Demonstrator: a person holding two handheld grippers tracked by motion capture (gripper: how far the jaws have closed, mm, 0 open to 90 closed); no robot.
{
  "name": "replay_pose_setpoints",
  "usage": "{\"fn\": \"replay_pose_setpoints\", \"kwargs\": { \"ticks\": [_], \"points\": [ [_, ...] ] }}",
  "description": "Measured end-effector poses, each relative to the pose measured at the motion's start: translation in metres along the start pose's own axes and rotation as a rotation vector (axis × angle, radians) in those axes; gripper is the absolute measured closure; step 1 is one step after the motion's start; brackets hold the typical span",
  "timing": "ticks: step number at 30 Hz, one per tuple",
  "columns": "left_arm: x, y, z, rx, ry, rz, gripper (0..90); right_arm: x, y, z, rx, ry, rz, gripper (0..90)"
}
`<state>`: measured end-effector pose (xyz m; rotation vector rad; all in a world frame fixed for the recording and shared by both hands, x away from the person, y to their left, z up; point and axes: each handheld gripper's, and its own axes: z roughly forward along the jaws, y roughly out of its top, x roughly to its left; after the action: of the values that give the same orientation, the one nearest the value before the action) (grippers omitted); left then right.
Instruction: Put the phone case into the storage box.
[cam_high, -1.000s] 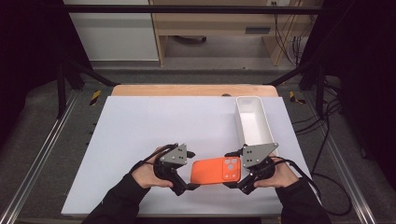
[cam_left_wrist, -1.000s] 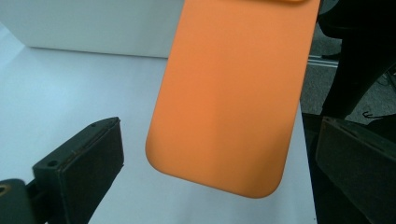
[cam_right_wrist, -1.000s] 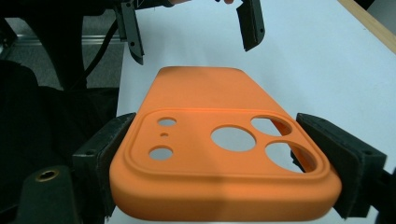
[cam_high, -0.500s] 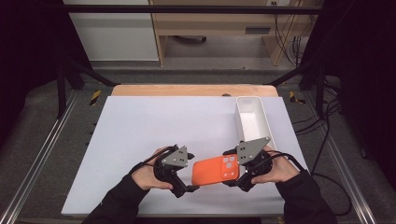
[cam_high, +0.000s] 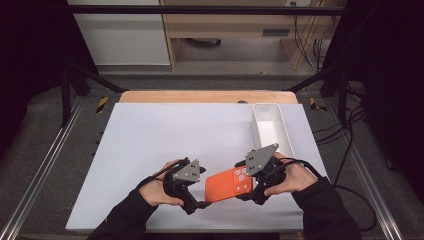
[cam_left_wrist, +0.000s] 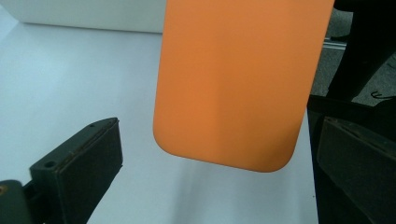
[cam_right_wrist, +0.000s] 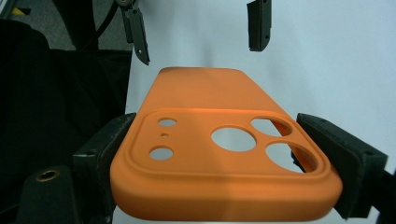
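White table (cam_high: 150, 135) — right tongs (cam_high: 248, 188) clamp orange phone case (cam_high: 225, 186); left tongs (cam_high: 200, 204) wide.

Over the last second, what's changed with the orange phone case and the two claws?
The right claw, shut on the camera end of the orange phone case, has lifted that end slightly and shifted a little toward the white bin. The left claw stayed put, open, its jaws either side of the case's plain end without pressing. The bin and the white table are unchanged.
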<state>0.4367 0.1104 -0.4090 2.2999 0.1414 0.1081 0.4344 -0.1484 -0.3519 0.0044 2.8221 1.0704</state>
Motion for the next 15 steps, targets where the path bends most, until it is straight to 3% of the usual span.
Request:
{"fn": "replay_pose_setpoints", "kwargs": {
  "ticks": [15],
  "points": [
    [-0.003, 0.008, 0.01, 0.078, -0.014, 0.02, 0.0, -0.001, 0.012, 0.005, 0.081, 0.033, -0.011, 16.2]
  ]
}}
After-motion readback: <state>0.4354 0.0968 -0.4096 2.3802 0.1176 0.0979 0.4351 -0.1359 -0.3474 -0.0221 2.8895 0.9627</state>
